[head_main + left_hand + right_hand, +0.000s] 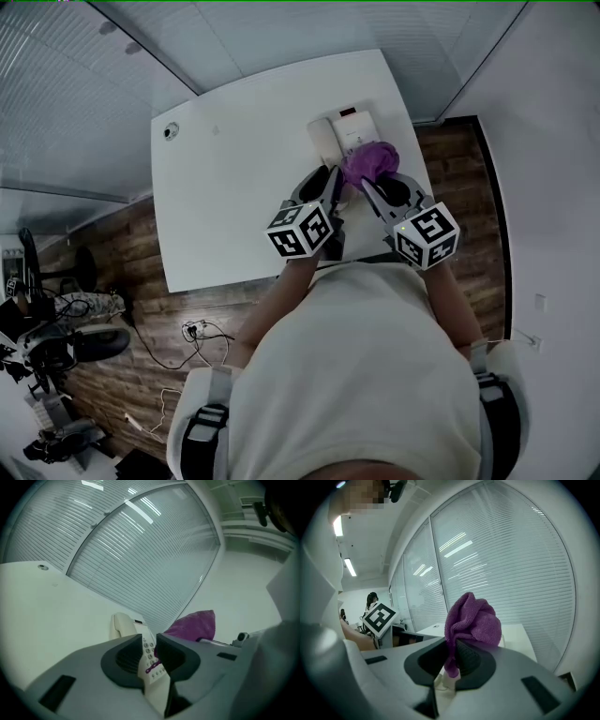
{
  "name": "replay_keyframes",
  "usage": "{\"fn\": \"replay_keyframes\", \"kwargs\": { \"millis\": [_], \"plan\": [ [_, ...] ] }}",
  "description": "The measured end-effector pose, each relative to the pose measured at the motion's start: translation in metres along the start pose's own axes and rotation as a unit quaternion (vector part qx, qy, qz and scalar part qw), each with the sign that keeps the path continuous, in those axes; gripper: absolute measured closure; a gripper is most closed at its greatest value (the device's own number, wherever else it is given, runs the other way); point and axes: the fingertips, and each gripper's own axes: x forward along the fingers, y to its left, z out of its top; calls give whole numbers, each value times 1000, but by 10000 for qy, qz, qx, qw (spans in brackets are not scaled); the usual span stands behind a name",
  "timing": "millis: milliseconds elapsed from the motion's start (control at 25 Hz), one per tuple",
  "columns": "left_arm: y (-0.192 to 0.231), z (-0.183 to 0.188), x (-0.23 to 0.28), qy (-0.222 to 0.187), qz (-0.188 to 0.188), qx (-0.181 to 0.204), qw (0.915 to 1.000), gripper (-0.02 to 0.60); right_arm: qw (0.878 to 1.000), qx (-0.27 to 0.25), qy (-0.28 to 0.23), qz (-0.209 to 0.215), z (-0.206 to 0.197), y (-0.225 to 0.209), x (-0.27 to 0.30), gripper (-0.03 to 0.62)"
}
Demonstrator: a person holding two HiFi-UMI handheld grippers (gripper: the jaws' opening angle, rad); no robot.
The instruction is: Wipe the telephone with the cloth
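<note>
Two grips: left gripper (149, 643) jaws clamp the telephone (124, 625), right gripper (451, 649) jaws clamp the purple cloth (473, 620).
Telephone: far right on bench (234, 178), near end hidden under cloth.

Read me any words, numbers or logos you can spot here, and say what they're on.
No text here is readable.
Keypad of the cream plastic telephone: markings too blurred to read.
On the left black-and-white marker cube and the right marker cube: coded squares, no words.
</note>
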Motion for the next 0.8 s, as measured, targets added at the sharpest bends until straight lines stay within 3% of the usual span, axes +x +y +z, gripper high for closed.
{"fn": "replay_keyframes", "kwargs": {
  "millis": [80,280,400,800],
  "plan": [
    [-4,-1,-9,17,-109,80,9999,523,10000,11,-26,-65,-1,6,-2,548],
    [-5,-8,-33,262,-193,413,9986,556,9999,77,-20,-116,-5,29,-9,548],
    [1,-17,-48,431,-216,408,9980,560,9999,96,37,-120,-10,47,-11,548],
    [-3,-30,-115,711,-295,993,9921,560,9998,167,18,-145,-17,109,-30,548]
  ]
}}
